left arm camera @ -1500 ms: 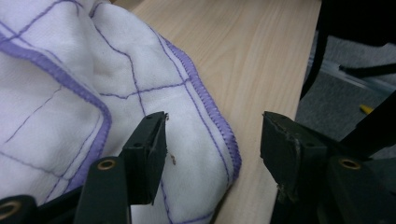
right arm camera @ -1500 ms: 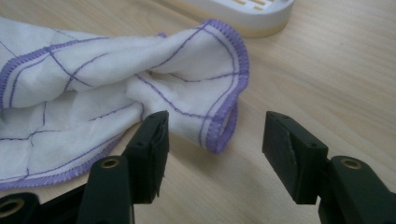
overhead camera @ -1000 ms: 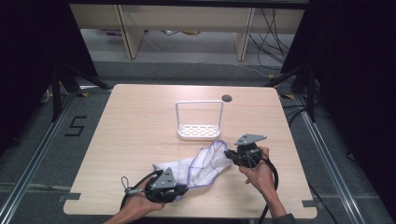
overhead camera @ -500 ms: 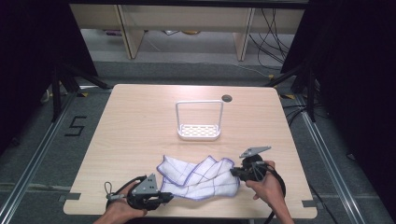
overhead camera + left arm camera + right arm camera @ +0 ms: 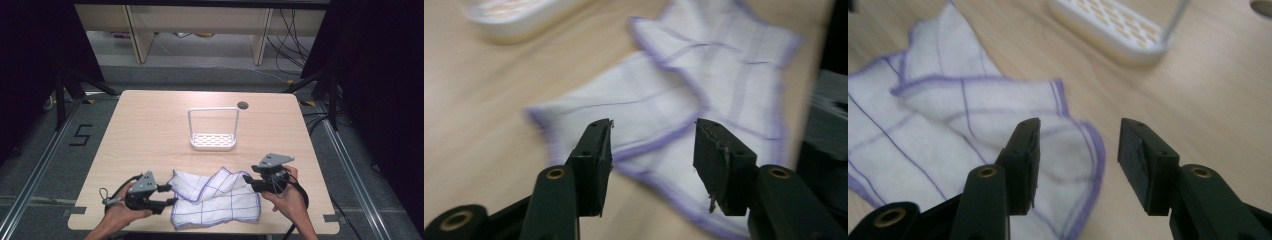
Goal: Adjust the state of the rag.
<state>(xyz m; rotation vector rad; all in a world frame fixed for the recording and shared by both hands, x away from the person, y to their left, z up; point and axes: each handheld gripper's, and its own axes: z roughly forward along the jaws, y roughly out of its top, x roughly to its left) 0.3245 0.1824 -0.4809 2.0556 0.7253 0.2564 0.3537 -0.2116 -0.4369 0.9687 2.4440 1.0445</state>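
**Cloth let go and lying spread on the desk**

The pale wooden desk (image 5: 150, 130) is carrying a white wire-handled rack with a perforated base (image 5: 212, 135) near its middle, well apart from the work. Nearer the person, the white cotton cloth with purple grid lines and purple hem (image 5: 215, 197) is lying spread but rumpled along the front edge, one fold doubling over near its centre. A second ago it was bunched and pinched between both hands; now it is resting flat on the wood.

The left tongs (image 5: 169, 195) are sitting just beside the cloth's left edge and the right tongs (image 5: 247, 181) at its right corner. Both have just been opening and are standing released, nothing between them. Judging by this, the spreading is done, and smoothing the fold is probably coming next.
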